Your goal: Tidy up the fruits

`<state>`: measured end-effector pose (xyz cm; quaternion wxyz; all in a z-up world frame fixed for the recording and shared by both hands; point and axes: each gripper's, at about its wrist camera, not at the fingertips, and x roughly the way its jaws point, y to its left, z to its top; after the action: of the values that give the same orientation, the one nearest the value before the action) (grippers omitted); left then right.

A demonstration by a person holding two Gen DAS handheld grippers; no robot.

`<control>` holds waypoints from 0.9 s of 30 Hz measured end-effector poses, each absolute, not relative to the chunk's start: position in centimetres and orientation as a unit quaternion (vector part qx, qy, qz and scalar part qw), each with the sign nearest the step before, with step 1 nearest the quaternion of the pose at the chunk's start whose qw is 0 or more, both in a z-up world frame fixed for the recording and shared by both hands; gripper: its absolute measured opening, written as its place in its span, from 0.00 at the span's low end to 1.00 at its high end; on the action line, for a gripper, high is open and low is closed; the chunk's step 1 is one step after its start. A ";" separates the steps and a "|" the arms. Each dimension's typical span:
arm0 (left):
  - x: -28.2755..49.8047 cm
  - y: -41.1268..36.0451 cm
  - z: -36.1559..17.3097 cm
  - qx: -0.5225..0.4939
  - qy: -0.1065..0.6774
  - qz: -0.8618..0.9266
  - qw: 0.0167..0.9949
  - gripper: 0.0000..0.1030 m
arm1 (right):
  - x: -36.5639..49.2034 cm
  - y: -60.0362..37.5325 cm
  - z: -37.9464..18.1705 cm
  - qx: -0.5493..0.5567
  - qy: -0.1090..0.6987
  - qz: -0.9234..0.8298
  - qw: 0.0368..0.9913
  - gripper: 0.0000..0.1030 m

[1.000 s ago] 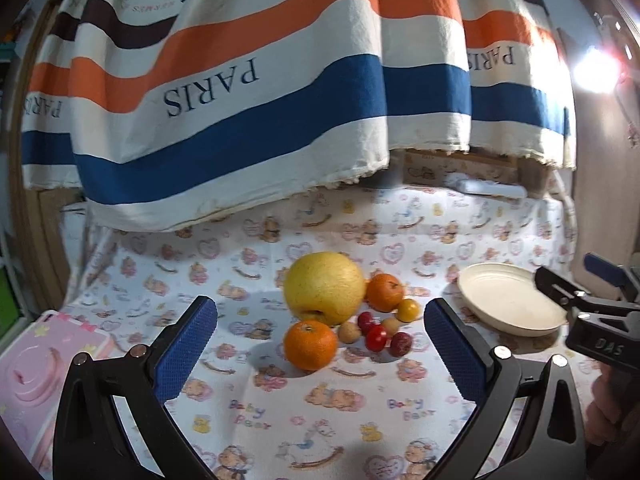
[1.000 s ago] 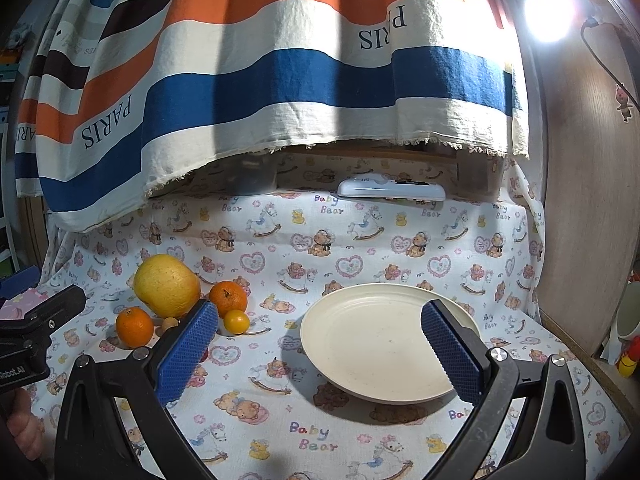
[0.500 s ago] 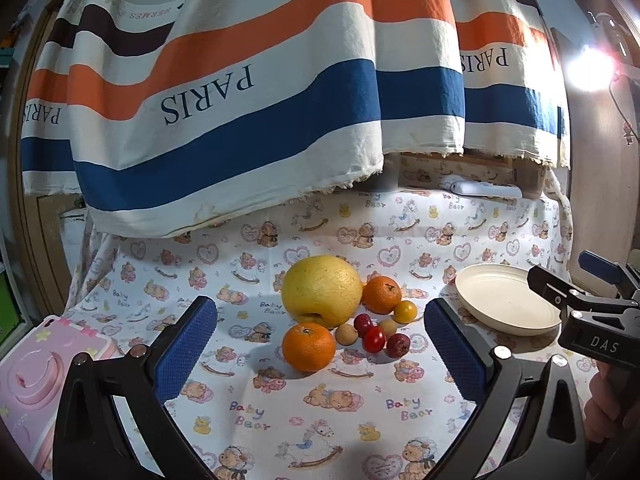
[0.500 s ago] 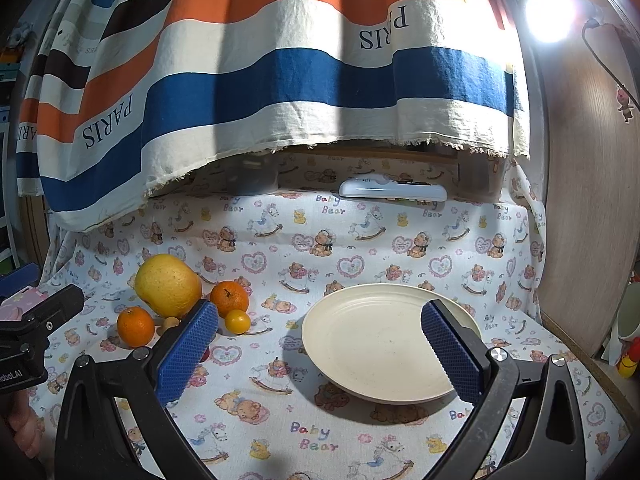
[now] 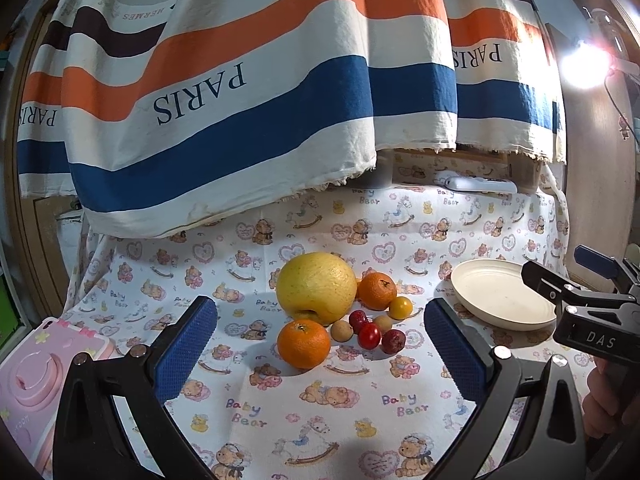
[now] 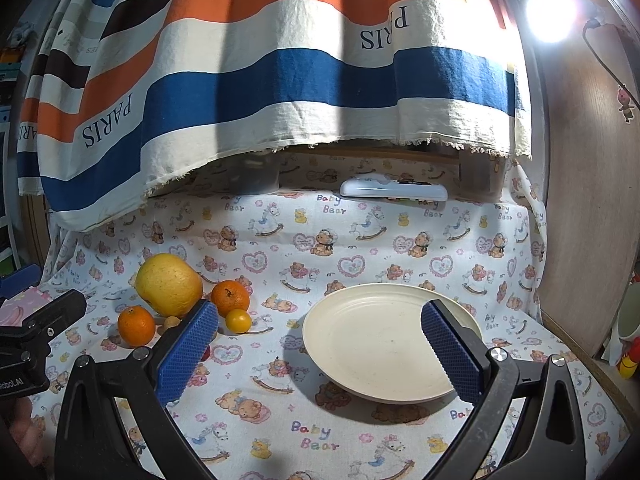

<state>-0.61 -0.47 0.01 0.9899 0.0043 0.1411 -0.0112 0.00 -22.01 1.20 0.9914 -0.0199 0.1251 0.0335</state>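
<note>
A pile of fruit sits on the bear-print cloth: a big yellow pomelo (image 5: pixel 316 288), a near orange (image 5: pixel 304 343), a far orange (image 5: pixel 376 290), a small yellow fruit (image 5: pixel 400 307) and several little red and tan fruits (image 5: pixel 369 335). A cream plate (image 6: pixel 390 344) lies empty to their right. My left gripper (image 5: pixel 320 344) is open, hovering short of the fruit pile with nothing between its fingers. My right gripper (image 6: pixel 320 348) is open above the plate's near side. In the right wrist view the pomelo (image 6: pixel 169 290) and both oranges (image 6: pixel 136 326) show at the left.
A striped "PARIS" cloth (image 5: pixel 240 92) hangs over the back. A white remote-like device (image 6: pixel 394 191) lies at the back edge. A pink case (image 5: pixel 28 376) lies at the far left. A wooden panel (image 6: pixel 592 200) bounds the right side, beneath a bright lamp (image 6: pixel 550 14).
The left wrist view has tilted up slightly, so fruit and plate sit a little lower and further right in frame. The right gripper has barely moved. Both stay open.
</note>
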 end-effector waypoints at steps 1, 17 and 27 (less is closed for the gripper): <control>-0.7 -0.4 0.0 0.003 0.140 -0.011 0.990 1.00 | 0.0 -22.0 1.2 -0.020 0.125 0.033 0.991 0.99; -1.6 1.0 1.8 -0.015 0.119 -0.015 0.993 1.00 | 0.0 -21.9 1.3 -0.021 0.126 0.034 0.991 0.99; -1.8 0.9 1.7 0.000 0.106 -0.001 0.994 1.00 | 0.2 -21.8 1.2 -0.018 0.132 0.037 0.990 0.99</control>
<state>-1.81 0.92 1.67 0.9944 0.0002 0.1059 -0.0009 0.17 -21.79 1.17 0.9904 -0.0183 0.1318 0.0368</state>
